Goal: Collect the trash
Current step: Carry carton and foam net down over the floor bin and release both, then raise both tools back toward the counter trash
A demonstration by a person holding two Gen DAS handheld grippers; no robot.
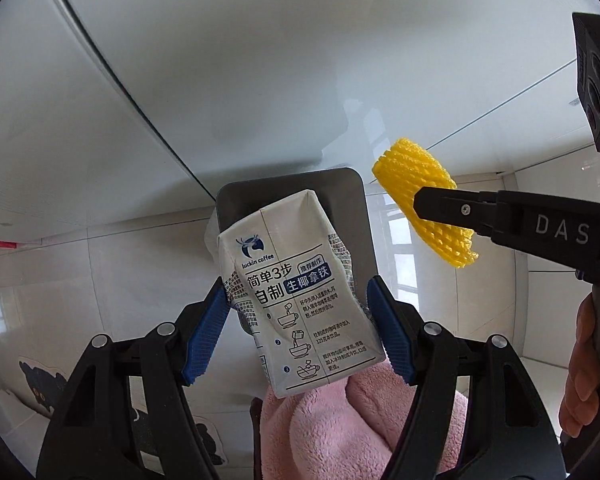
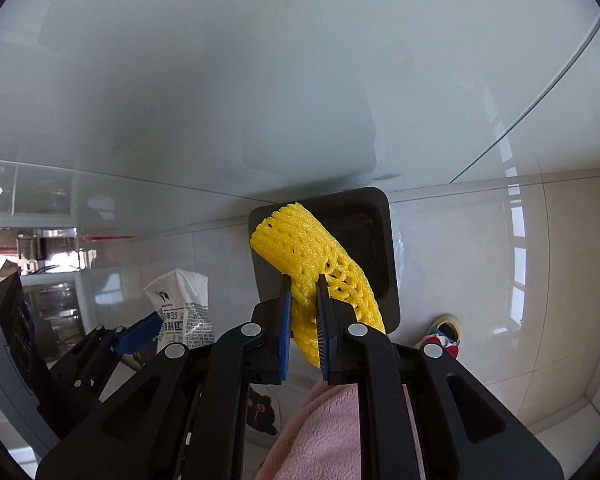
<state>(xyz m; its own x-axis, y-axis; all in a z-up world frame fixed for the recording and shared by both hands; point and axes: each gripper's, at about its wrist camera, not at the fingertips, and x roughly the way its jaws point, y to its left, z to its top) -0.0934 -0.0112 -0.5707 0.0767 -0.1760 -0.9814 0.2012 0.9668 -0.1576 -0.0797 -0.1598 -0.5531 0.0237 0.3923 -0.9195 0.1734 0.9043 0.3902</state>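
Note:
My left gripper (image 1: 300, 304) is shut on a crumpled white Luckin Coffee carton (image 1: 296, 292) and holds it up over a dark grey bin (image 1: 340, 192) on the floor. My right gripper (image 2: 303, 294) is shut on a yellow foam fruit net (image 2: 300, 248), held over the same bin (image 2: 376, 248). In the left wrist view the net (image 1: 420, 184) and the right gripper (image 1: 420, 202) show to the right of the carton. In the right wrist view the carton (image 2: 184, 300) and the left gripper (image 2: 152, 326) show at lower left.
A white wall panel (image 1: 260, 60) rises behind the bin. The floor is glossy white tile (image 2: 480, 260). A pink fleece sleeve (image 1: 340, 428) fills the bottom centre. Cat-face slippers (image 1: 40, 388) lie at lower left. A small colourful object (image 2: 444, 332) lies right of the bin.

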